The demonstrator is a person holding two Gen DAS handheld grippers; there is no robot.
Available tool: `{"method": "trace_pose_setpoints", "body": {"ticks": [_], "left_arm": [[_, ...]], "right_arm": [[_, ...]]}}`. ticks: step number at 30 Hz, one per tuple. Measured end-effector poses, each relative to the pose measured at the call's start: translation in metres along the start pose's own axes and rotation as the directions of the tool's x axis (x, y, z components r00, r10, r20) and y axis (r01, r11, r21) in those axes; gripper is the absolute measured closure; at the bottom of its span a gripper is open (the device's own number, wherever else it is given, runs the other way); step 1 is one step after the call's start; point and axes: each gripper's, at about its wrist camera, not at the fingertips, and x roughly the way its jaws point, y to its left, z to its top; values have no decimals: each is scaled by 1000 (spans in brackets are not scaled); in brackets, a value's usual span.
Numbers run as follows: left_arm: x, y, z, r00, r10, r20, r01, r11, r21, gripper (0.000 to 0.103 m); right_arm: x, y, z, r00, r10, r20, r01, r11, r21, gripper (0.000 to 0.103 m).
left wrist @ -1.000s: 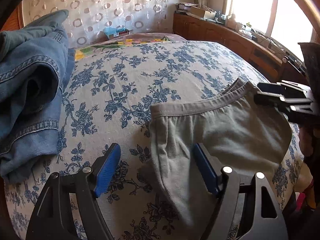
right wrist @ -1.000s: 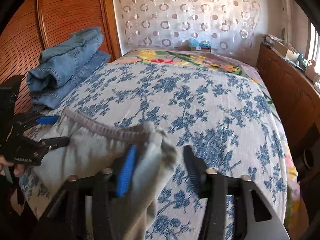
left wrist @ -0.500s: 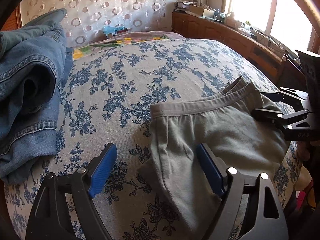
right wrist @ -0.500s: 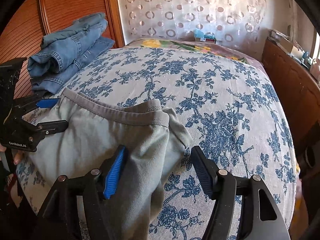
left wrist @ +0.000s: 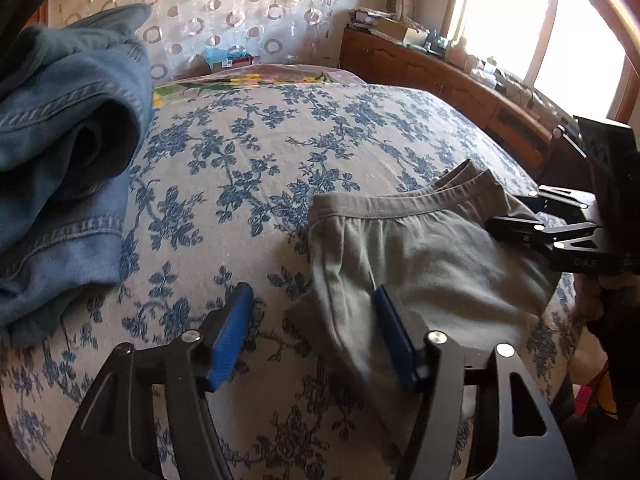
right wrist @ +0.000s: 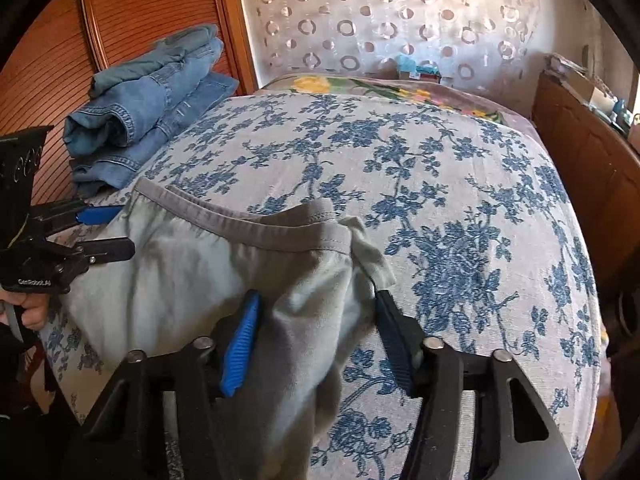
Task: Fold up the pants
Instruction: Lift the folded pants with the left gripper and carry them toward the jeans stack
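Grey pants (left wrist: 420, 264) lie near the front edge of the bed (left wrist: 280, 152), waistband toward the far side, lower part draped over the edge toward the cameras. The bedspread is pale with blue flowers.

Left tongs (left wrist: 312, 332): jaws apart and closing. The left blue pad (left wrist: 232, 340) sits over bare bedspread; the right pad lies against the pants' left side, with a fold of grey cloth and some bedspread in the gap. The pads do not press the cloth from both sides.

Right tongs (right wrist: 316, 340): jaws apart and closing, straddling the pants' right side. Grey cloth fills the gap and hangs down between the fingers. The left pad (right wrist: 240, 344) shows blue beside the cloth; the right finger sits at the cloth's outer edge. Not yet clamped.

Each tongs shows in the other's view at the pants' opposite side, held by a hand (right wrist: 32, 308).

Folded jeans (right wrist: 144, 108) are stacked at the bed's far left corner, well apart from the pants. A wooden cabinet (left wrist: 448, 76) runs along the right side under a bright window.
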Motion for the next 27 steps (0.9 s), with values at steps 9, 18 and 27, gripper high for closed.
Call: {"method": "trace_pose_setpoints", "body": {"ticks": [9, 18, 27], "left_arm": [[1, -11, -2, 998, -53, 18, 53, 999, -9, 74], [-20, -11, 3, 987, -136, 88, 140, 989, -39, 91], [-88, 2, 32, 963, -83, 257, 97, 994, -44, 91]], "right_arm": [[-2, 5, 3, 997, 77, 18, -77, 997, -15, 90], [-31, 14, 18, 988, 86, 129, -76, 994, -81, 91], [-70, 33, 72, 968, 108, 228, -65, 980, -189, 91]]}}
